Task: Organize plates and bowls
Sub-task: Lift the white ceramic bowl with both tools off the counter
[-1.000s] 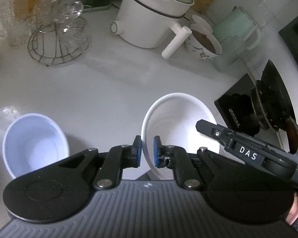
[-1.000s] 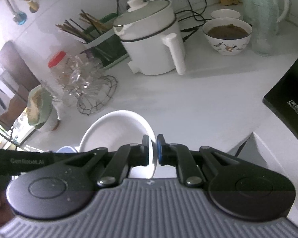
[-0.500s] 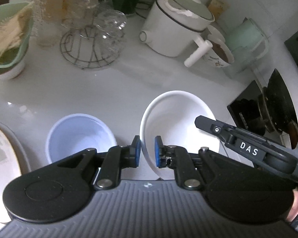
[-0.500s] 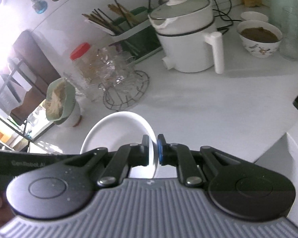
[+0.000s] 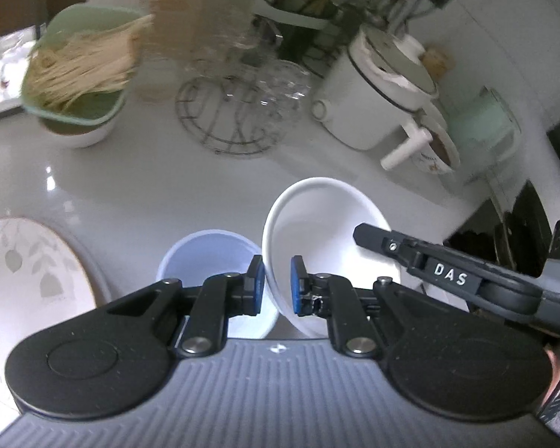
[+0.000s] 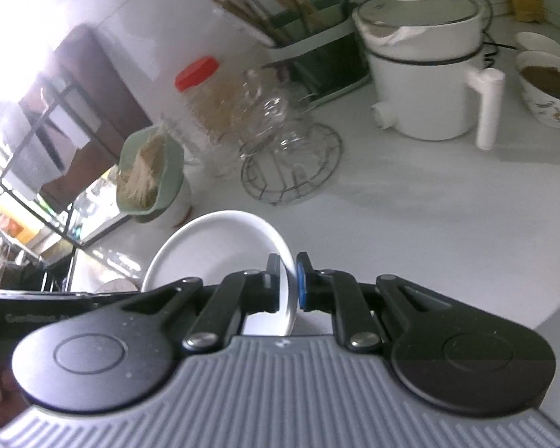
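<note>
White bowl [image 5: 328,231] | you pinch its rim with both left gripper [image 5: 276,285] and right gripper [image 6: 288,282] | lavender cup [image 5: 209,257] sits just left below

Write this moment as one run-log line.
left hand-held gripper: shut on white bowl | right hand-held gripper: shut on white bowl | lilac cup: beside

White countertop [image 6: 410,201] spans the scene. White wall [image 6: 160,37] at 12 o'clock. Strong daylight enters through a barred window [image 6: 30,142] at 9 o'clock.
</note>
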A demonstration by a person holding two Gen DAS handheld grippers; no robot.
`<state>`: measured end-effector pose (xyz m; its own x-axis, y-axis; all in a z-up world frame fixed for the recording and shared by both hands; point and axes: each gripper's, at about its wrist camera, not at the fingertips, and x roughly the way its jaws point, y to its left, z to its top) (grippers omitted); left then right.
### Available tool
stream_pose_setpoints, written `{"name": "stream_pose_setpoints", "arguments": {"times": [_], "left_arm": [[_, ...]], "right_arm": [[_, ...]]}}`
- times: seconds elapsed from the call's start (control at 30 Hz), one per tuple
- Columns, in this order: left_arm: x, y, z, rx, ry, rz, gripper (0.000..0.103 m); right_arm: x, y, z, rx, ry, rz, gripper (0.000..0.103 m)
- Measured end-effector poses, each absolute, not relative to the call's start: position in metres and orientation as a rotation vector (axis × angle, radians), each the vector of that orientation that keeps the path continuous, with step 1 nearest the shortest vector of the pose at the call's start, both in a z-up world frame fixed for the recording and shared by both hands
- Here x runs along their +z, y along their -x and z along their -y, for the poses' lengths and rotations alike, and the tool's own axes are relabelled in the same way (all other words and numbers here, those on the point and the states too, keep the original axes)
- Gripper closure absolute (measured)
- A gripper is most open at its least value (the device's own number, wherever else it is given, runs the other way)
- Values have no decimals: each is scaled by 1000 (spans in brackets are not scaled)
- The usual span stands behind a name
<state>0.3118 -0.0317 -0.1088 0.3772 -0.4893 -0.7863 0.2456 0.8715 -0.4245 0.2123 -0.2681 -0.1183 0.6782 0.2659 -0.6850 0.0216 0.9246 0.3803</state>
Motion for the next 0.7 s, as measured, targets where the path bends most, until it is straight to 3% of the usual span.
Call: {"name": "stream_pose_setpoints", "arguments": {"times": [0.7], "left_arm": [[-162,-309,-9,-249,388,-1093,88]], "right_arm": [[-158,-248,216,273,-213,-1004,90]]}}
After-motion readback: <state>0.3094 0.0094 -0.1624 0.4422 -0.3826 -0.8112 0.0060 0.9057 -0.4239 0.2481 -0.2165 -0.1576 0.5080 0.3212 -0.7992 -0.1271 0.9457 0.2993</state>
